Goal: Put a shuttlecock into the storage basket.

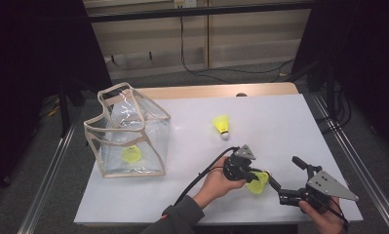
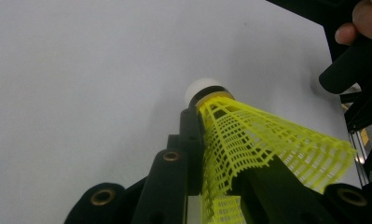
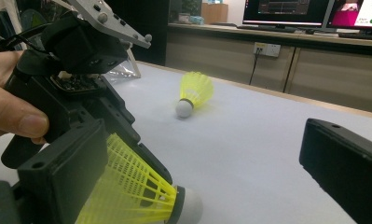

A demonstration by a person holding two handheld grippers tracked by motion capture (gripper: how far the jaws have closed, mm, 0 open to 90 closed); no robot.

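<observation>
Left gripper (image 1: 248, 179) jaws clamped on a yellow shuttlecock (image 1: 258, 182), lower right of frame. Right gripper (image 1: 284, 176) jaws held wide, empty. One shuttlecock (image 1: 131, 154) is bagged in the clear bag (image 1: 155, 139); another (image 1: 222, 126) is left mid-surface.

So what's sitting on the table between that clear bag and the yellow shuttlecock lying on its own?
Nothing: in the high view the white table is bare between the clear bag and the loose shuttlecock.
</observation>
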